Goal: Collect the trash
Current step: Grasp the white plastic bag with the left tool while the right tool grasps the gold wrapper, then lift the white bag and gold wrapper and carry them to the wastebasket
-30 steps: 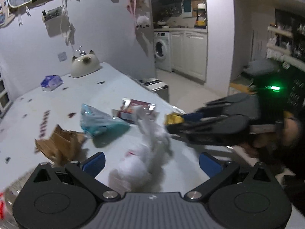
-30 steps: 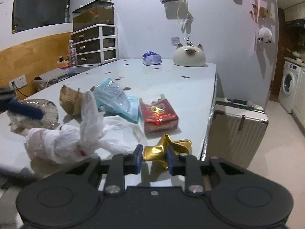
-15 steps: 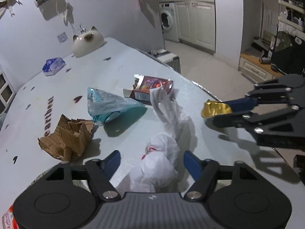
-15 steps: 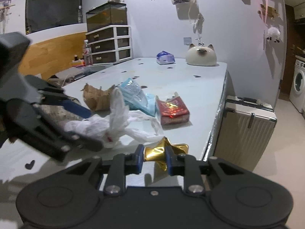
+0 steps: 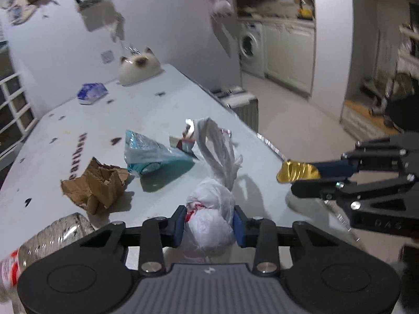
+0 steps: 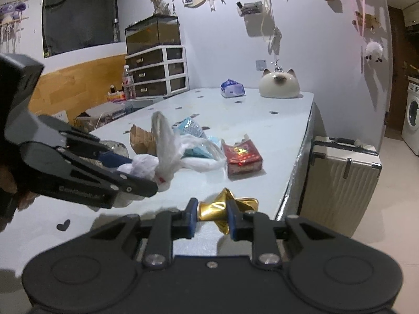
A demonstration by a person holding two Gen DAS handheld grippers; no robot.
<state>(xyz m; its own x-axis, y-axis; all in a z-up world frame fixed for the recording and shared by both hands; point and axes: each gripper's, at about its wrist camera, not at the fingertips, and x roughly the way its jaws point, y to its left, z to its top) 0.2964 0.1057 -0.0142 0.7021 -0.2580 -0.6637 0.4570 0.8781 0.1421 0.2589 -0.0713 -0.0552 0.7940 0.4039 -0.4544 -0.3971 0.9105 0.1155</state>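
My left gripper (image 5: 209, 222) is shut on a crumpled white plastic bag (image 5: 212, 209), whose handles stick up; the bag also shows in the right wrist view (image 6: 162, 154). My right gripper (image 6: 211, 218) is shut on a crumpled gold foil wrapper (image 6: 222, 206) and holds it above the table's near right edge; the wrapper shows at the right of the left wrist view (image 5: 296, 171). On the table lie a torn brown paper bag (image 5: 97, 185), a teal plastic packet (image 5: 149, 154), a red box (image 6: 242, 157) and a clear plastic bottle (image 5: 44, 240).
The pale table (image 6: 275, 128) carries a cat-shaped ceramic (image 6: 279, 87) and a blue tissue pack (image 6: 231, 89) at its far end. A cream suitcase (image 6: 343, 175) stands on the floor right of the table. Drawers (image 6: 159, 73) stand at the far left.
My left gripper has closed on the white plastic bag, which it only straddled before. My right gripper still holds the gold wrapper and has lifted it slightly off the table.
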